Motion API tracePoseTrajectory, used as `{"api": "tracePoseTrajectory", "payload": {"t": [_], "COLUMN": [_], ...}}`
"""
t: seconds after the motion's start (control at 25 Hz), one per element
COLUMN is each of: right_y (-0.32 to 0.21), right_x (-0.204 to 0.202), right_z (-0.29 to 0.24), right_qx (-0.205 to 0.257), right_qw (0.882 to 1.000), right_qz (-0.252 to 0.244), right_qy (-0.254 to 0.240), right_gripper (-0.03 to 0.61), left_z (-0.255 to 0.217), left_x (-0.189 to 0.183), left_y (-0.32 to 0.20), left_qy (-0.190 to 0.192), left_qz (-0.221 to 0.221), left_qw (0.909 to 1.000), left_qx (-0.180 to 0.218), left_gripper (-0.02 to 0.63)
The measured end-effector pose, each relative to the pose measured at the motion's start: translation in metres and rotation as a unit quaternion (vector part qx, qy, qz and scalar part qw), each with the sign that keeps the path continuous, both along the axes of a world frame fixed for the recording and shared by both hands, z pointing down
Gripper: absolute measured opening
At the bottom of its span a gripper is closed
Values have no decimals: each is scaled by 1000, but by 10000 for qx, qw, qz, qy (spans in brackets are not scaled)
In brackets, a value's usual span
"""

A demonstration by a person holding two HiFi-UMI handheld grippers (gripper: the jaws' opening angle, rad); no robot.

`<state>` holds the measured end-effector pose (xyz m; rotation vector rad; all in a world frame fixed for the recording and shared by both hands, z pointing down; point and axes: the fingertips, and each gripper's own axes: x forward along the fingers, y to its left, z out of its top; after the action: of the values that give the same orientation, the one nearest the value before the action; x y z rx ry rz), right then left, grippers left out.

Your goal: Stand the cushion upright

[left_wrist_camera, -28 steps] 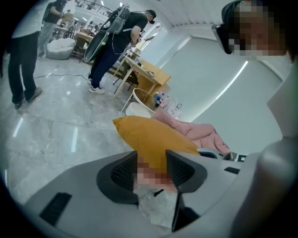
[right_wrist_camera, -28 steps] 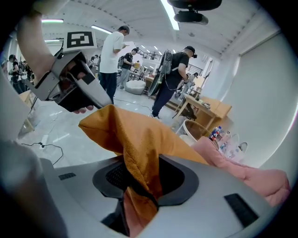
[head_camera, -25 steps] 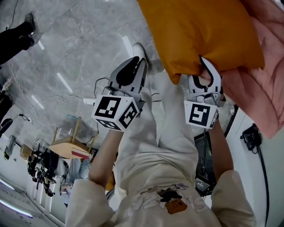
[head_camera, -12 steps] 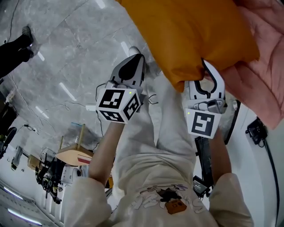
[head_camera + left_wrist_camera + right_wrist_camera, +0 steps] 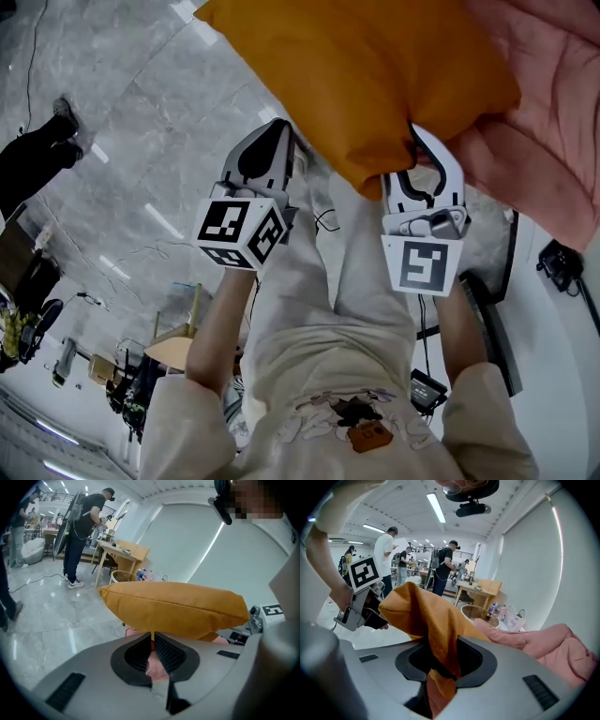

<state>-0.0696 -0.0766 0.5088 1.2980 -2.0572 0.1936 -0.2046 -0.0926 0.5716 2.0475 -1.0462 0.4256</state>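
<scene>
An orange cushion (image 5: 375, 75) hangs over a pink quilt (image 5: 534, 122), its long edge level in the left gripper view (image 5: 173, 609). My right gripper (image 5: 417, 141) grips its near corner. In the right gripper view, bunched orange fabric (image 5: 426, 616) fills the closing jaws of that gripper (image 5: 440, 651). My left gripper (image 5: 281, 131) sits at the cushion's left edge. Its jaws (image 5: 152, 637) are nearly together with a thin sliver of orange fabric pinched at the tips. The left gripper's marker cube (image 5: 364, 572) shows beside the cushion.
Grey marble floor (image 5: 141, 122) lies below, with cables and a person's dark legs (image 5: 37, 159) at the left. A wooden table (image 5: 124, 550), standing people (image 5: 86, 527) and a round basket (image 5: 476, 613) are farther off. A black device (image 5: 562, 262) lies at the right.
Both grippers moved up the frame with the cushion, which now shows more of its surface. The left gripper came in to the cushion's edge and its jaws closed.
</scene>
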Motion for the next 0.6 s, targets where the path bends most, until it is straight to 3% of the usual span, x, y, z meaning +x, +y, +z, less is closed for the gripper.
{"api": "tracePoseTrajectory", "payload": {"t": [0.6], "right_y": [-18], "right_x": [51], "right_z": [-36], "right_qx": [107], "right_qw": [9953], "right_qz": [573], "right_qy": [-772], "right_gripper": [133], "left_z": [-55], "left_x": [66], "left_y": [-49], "left_qy": [-44], "left_qz": [152], "left_qw": [9984], "left_qx": [539], "left_gripper": [19]}}
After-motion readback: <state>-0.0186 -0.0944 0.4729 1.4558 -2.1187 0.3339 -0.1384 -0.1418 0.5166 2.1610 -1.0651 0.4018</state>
